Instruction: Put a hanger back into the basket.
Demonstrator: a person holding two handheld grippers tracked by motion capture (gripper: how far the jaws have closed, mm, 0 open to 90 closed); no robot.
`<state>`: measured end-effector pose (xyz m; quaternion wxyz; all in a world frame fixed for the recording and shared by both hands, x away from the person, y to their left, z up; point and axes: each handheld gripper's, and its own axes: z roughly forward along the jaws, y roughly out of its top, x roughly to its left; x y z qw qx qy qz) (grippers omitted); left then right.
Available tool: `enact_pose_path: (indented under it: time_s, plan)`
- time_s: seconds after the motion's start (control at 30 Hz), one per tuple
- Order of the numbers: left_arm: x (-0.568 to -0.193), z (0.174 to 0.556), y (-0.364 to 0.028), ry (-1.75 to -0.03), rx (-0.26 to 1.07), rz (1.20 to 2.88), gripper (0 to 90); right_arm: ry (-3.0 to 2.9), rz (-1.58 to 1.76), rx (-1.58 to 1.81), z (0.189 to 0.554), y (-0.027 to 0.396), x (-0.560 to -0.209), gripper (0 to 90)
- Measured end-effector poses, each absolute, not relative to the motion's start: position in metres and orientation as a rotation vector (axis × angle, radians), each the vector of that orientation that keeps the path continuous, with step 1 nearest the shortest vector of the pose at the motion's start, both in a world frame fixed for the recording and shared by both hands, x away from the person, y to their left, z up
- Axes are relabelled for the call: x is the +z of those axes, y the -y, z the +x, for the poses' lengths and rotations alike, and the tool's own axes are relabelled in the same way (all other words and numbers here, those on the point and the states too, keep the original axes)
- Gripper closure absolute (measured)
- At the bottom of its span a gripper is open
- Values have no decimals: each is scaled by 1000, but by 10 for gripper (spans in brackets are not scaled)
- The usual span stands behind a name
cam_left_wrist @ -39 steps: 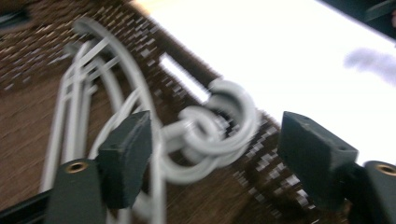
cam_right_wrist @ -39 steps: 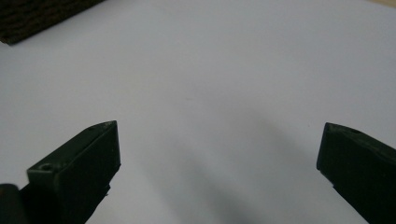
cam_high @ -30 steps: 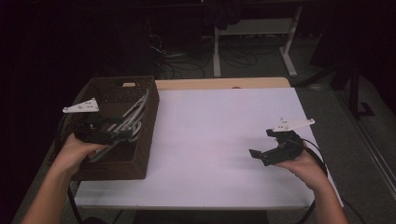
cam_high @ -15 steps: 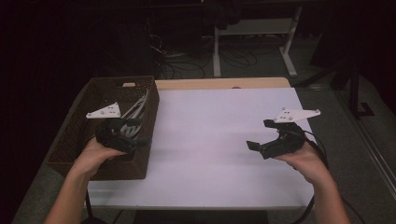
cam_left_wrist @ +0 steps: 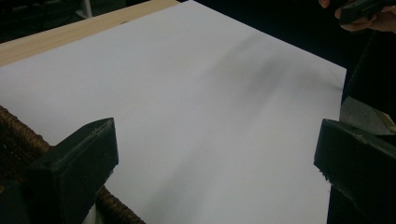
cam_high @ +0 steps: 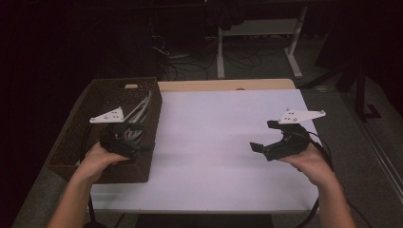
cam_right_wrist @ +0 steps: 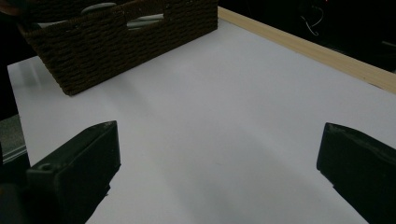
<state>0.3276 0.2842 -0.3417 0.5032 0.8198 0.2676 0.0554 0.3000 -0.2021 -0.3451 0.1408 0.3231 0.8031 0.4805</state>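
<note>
A dark brown basket (cam_high: 81, 137) sits at the left edge of the table (cam_high: 223, 137). It is woven from thick rope-like strands, shaped like a box, with slots for handles in its end walls. Inside it lie pale grey things (cam_high: 140, 110) like long sticks or handles; what they are cannot be told.

The left gripper (cam_high: 135, 142) is over the basket's near right side. A second ago it was farther back over the basket and its jaws were less wide. They have just been opening, and now they are wide apart with nothing between them.

The right gripper (cam_high: 263, 137) is above the right side of the smooth white table top, well apart from the basket. Its jaws are wide apart too, holding nothing. It is a bit higher than before. A light wooden strip (cam_high: 223, 85) runs along the far edge.
</note>
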Motion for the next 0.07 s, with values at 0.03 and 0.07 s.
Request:
enact_pose_path:
  time_s: [0.03,0.07]
  plan:
    - [-342,327,-284,-645,135,1977,0,-2318,934,1389,300,202,-346,0]
    - [-341,327,-284,-645,136,1972,0,-2318,934,1390,301,202,-346,0]
